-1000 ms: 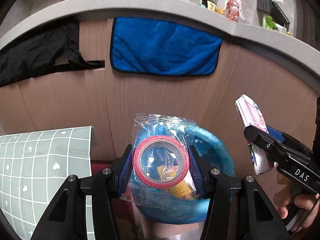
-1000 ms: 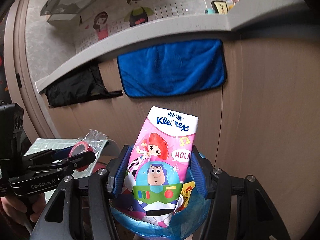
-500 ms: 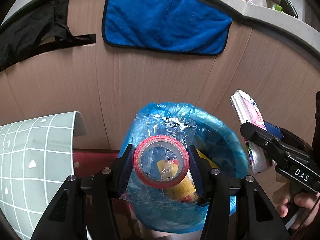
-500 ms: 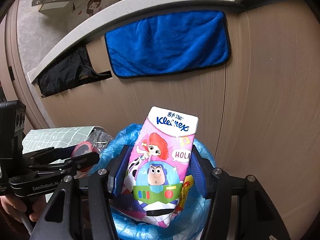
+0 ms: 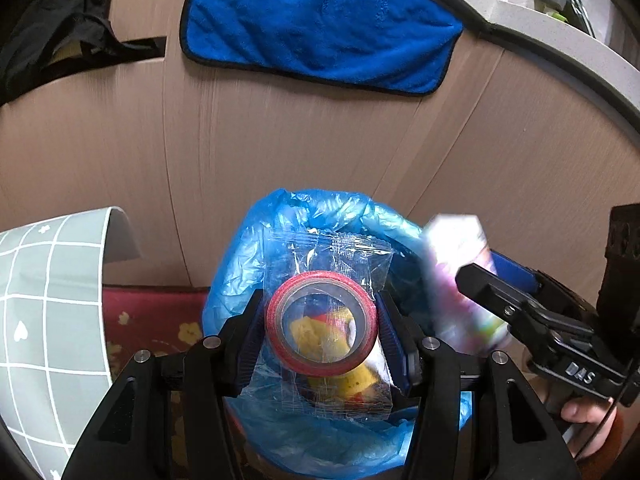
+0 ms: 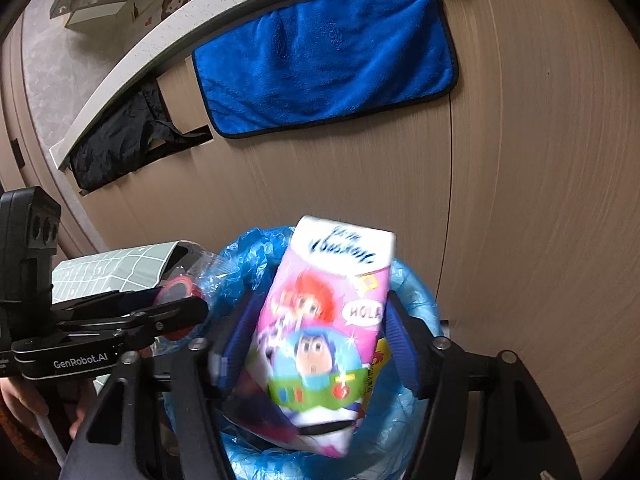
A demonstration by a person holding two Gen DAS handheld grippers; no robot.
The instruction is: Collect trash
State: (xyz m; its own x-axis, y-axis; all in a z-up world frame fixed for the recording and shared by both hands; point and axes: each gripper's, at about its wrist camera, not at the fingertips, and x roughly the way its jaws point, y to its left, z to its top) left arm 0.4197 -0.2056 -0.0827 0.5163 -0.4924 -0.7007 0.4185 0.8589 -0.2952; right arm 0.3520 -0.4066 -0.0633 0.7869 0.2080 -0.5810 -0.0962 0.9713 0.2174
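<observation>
My left gripper [image 5: 322, 320] is shut on a red tape roll in a clear plastic bag [image 5: 322, 322], held above the bin with a blue liner [image 5: 256, 256]. My right gripper [image 6: 320, 328] has its jaws spread apart; the pink Kleenex tissue pack [image 6: 324, 340] is tilted and blurred between them, loose over the blue-lined bin [image 6: 416, 292]. The right gripper also shows in the left wrist view [image 5: 500, 292] with the tissue pack [image 5: 460, 264] blurred beside it. The left gripper shows in the right wrist view [image 6: 176, 308] at the bin's left rim. Yellow trash [image 5: 348, 376] lies inside the bin.
A wooden cabinet front [image 5: 280, 140] stands right behind the bin, with a blue towel [image 5: 320, 24] and a black cloth [image 5: 52, 28] hanging from it. A grey-green grid-pattern mat [image 5: 48, 300] is at the left. A red floral rug [image 5: 152, 320] lies on the floor.
Both grippers have moved down and closer over the bin. The right gripper's jaws have opened and the tissue pack has tilted and started to drop. The left gripper still holds the bagged tape.
</observation>
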